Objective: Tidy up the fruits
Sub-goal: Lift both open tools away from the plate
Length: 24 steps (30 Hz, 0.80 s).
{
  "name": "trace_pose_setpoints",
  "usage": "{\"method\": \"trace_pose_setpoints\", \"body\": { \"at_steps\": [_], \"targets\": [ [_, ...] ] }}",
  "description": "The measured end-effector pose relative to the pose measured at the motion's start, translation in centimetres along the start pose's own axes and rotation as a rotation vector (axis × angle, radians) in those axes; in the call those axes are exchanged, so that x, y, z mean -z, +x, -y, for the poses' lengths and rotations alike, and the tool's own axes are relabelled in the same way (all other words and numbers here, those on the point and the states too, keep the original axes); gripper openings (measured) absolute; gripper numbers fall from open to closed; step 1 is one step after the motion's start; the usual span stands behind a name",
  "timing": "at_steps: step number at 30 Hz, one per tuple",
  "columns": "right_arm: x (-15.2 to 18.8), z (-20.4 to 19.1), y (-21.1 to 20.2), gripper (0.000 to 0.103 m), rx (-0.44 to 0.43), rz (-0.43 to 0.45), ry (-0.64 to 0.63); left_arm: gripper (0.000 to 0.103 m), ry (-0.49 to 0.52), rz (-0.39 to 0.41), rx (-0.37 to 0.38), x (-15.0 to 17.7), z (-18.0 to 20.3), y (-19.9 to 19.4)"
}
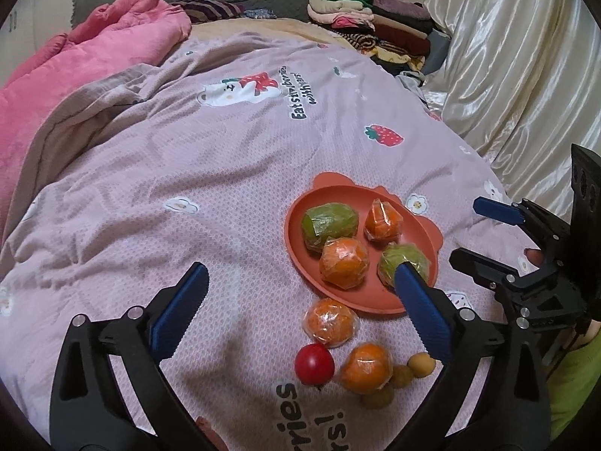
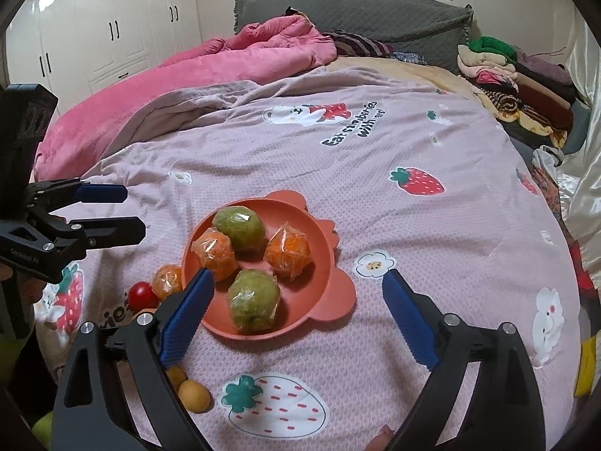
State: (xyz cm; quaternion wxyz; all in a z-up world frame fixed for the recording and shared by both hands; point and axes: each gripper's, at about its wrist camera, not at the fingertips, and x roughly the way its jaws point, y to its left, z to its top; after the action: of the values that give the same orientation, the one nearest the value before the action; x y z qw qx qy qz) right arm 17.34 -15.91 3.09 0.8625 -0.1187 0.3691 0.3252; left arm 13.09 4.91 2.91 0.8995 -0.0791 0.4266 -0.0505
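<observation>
Left gripper (image 1: 300,300) spread wide, nothing between its pads; it hangs above the bedspread (image 1: 169,158), its right finger overlapping the near rim of the plate (image 1: 300,259). Right gripper (image 2: 296,306) likewise wide open and empty, poised over the plate's near side.

The plate, orange with small ears, lies on the bedspread and holds four wrapped fruits: two green (image 2: 239,227) (image 2: 254,300), two orange (image 2: 215,252) (image 2: 288,253).

Off the plate, just beside its edge: a wrapped orange (image 1: 330,322), a second wrapped orange (image 1: 366,367), a red tomato (image 1: 314,363), and a few small tan fruits (image 1: 421,364).

Farther back: pink quilt (image 2: 225,60), folded clothes (image 2: 503,71).
</observation>
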Motion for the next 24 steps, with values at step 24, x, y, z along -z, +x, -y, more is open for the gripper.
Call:
{"method": "trace_pose_setpoints", "body": {
  "at_steps": [24],
  "targets": [
    [1.3, -1.1, -3.2, 0.095, 0.005, 0.031, -0.005, 0.093, 0.01, 0.03, -0.025, 0.9, 1.0, -2.7]
  ]
}}
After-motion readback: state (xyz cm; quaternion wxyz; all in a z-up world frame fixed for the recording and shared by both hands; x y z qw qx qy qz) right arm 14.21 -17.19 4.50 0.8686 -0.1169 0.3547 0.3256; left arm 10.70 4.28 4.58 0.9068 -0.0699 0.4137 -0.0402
